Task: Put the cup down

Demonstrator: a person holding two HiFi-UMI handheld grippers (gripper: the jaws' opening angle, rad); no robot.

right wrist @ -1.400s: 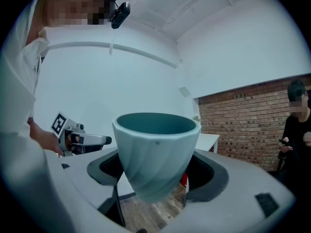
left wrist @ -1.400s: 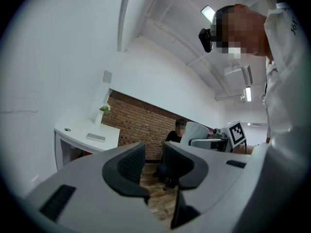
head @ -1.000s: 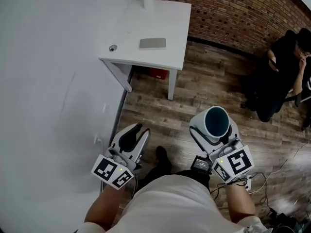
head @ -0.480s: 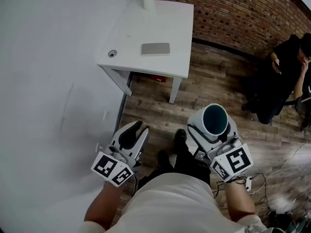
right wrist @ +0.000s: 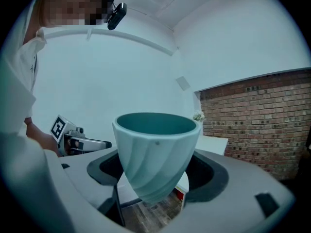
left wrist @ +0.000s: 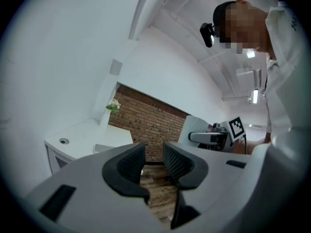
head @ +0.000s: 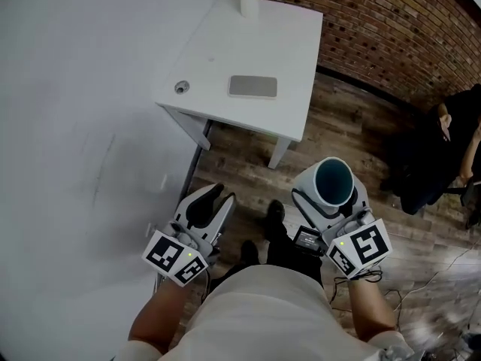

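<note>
While the cup [head: 334, 180] sits upright, clamped in the right gripper [head: 332, 200] over the floor [head: 346, 126] and short of the table [head: 218, 59], it's not down yet, and the left gripper [head: 214, 203] is empty, jaws apart.

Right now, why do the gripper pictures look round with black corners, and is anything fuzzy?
Both gripper views: a wide-angle lens gives the round picture, dark corners and bent wall lines. Right gripper view: the cup looks sharp, evenly lit, without glare. Head view: the floor at bottom right is smeared; the table is sharp.
</note>
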